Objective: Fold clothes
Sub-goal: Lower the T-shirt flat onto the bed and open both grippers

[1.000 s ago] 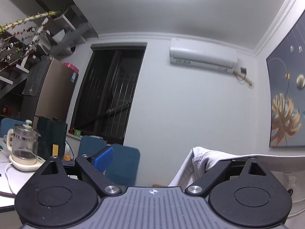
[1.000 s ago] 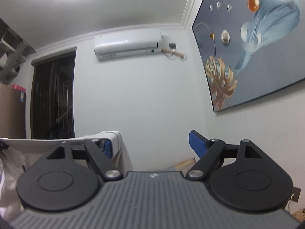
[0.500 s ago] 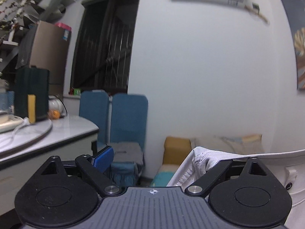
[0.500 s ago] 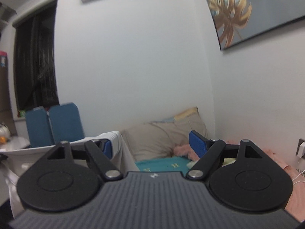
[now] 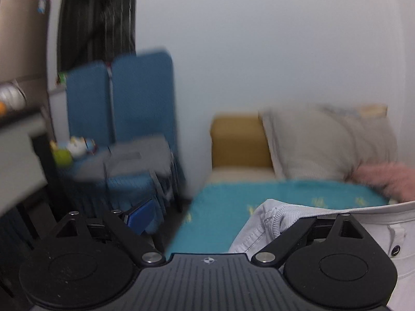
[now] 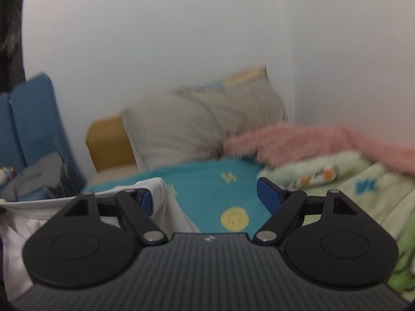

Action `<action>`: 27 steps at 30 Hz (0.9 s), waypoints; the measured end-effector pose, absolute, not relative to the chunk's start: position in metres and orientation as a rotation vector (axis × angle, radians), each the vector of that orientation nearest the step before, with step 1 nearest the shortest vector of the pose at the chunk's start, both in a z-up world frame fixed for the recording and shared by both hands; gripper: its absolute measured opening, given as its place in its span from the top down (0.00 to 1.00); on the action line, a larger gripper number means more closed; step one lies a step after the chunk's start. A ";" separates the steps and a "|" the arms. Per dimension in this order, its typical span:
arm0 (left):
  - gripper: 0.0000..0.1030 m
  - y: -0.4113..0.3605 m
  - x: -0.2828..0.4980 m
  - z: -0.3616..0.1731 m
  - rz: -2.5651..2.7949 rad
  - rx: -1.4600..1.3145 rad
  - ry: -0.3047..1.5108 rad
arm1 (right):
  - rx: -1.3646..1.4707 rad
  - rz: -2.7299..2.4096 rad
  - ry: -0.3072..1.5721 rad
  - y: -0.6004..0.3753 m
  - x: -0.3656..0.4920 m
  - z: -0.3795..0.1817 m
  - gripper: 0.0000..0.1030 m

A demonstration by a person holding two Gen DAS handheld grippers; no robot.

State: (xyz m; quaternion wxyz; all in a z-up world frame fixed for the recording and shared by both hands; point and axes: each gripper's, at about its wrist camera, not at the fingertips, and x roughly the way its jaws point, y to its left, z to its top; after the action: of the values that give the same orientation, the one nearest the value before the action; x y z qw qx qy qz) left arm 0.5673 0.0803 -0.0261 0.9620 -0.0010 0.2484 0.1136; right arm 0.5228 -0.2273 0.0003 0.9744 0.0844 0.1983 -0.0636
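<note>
A white garment (image 5: 363,216) with a ribbed hem is draped over the right finger of my left gripper (image 5: 210,219), whose jaws stand wide apart. The blue pad (image 5: 141,215) of its other finger is bare. In the right wrist view the same white garment (image 6: 166,200) hangs over the left finger of my right gripper (image 6: 206,199), also open, and it stretches away to the left. That gripper's right pad (image 6: 268,198) is free. Both grippers point slightly down over a bed with a teal sheet (image 6: 207,176).
At the head of the bed a beige pillow (image 6: 202,124) leans on the wall beside a yellow cushion (image 5: 238,140). A pink fluffy blanket (image 6: 311,140) and a green blanket (image 6: 363,189) lie at the right. Blue chairs (image 5: 129,98) and a table edge (image 5: 15,140) stand left.
Both views have swung down from the ceiling and wall to the bed, and both grippers have sunk. The white garment stays hung over the same fingers, jaws unchanged.
</note>
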 end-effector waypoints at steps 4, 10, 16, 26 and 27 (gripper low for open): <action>0.09 0.089 0.634 -0.112 0.203 -0.001 0.704 | 0.176 -0.099 0.571 -0.229 0.588 -0.070 0.22; 0.07 0.093 0.671 -0.161 0.082 0.039 0.955 | 0.202 0.024 0.837 -0.230 0.644 -0.126 0.22; 0.00 0.094 0.661 -0.145 -0.035 0.111 0.993 | 0.104 0.205 0.957 -0.212 0.645 -0.124 0.22; 0.00 0.074 0.554 -0.121 -0.002 0.257 0.812 | 0.116 0.035 0.846 -0.211 0.547 -0.081 0.22; 0.00 0.074 0.550 -0.122 0.019 0.249 0.803 | 0.121 0.009 0.828 -0.207 0.523 -0.074 0.22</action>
State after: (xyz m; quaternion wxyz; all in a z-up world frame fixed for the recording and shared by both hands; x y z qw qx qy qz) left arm 0.5501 0.0741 -0.1221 0.9129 0.1208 0.3897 0.0094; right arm 0.5229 -0.2071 -0.0736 0.9138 0.0587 0.4018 0.0046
